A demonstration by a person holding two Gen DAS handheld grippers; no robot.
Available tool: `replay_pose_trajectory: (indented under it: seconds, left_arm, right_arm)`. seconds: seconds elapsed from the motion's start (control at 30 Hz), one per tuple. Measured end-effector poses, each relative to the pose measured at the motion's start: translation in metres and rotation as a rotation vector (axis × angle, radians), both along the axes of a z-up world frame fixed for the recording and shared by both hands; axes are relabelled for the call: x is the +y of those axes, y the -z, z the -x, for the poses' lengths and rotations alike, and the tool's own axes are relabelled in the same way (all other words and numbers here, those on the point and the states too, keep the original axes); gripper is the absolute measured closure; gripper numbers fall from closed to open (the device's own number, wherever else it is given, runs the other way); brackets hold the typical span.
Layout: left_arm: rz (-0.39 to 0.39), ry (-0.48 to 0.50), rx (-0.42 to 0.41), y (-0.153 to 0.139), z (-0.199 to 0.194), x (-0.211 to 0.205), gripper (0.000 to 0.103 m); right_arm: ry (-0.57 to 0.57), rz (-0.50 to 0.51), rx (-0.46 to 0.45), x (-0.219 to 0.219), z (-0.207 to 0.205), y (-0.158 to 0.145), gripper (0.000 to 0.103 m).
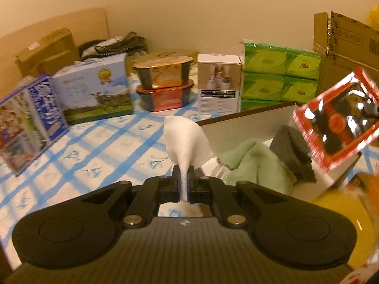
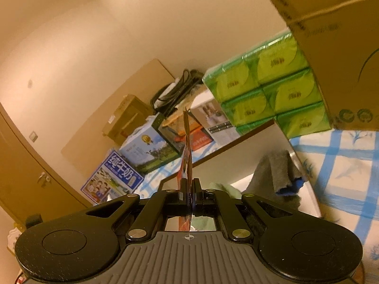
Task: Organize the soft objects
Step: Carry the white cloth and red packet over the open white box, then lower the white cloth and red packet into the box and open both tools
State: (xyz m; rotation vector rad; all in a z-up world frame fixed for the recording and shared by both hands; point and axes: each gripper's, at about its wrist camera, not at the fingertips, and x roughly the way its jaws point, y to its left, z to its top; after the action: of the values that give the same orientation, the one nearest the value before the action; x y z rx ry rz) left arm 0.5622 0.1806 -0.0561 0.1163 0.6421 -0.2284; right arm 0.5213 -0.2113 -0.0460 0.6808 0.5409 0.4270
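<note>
Pinched in my left claw [image 1: 184, 184] was a white tissue [image 1: 187, 139]; my right claw [image 2: 190, 190] clamped a red packet [image 2: 187, 156]. Ahead of both sat the white box [image 1: 246, 123]. I judged the limp tissue could snag its rim and spill out.

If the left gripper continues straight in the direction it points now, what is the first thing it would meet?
Probably the checked tablecloth, near the left corner of the white box. The left gripper, shut on a white tissue, points slightly downward, past that corner. Depth is unclear, so the box wall could come first.
</note>
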Motion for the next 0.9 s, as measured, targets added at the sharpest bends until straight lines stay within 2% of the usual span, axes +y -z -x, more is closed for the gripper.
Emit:
replay_pose_trajectory:
  seconds: [0.23,0.4,0.47,0.5,0.6,0.73,0.9]
  left_arm:
    - [0.109,0.085,0.077,0.011,-0.044,-0.008,0.099]
    - [0.152,0.159,0.136,0.019,-0.061,-0.019,0.098]
    - [0.17,0.173,0.165,0.023,-0.066,-0.022,0.095]
    - [0.181,0.186,0.181,0.026,-0.067,-0.022,0.09]
    - [0.161,0.205,0.203,0.032,-0.068,-0.026,0.078]
    - [0.123,0.215,0.221,0.039,-0.064,-0.028,0.077]
    - [0.142,0.194,0.227,0.041,-0.056,-0.017,0.077]
  right_arm:
    - [0.008,0.01,0.041,0.008,-0.022,0.018,0.101]
    - [0.015,0.006,0.061,0.007,-0.029,0.026,0.101]
    - [0.019,0.006,0.07,0.007,-0.032,0.029,0.101]
    - [0.019,0.007,0.074,0.007,-0.033,0.03,0.101]
    - [0.013,0.005,0.084,0.007,-0.038,0.033,0.101]
    - [0.001,0.003,0.089,0.009,-0.044,0.035,0.101]
    - [-0.062,-0.049,0.086,0.016,-0.052,0.037,0.1]
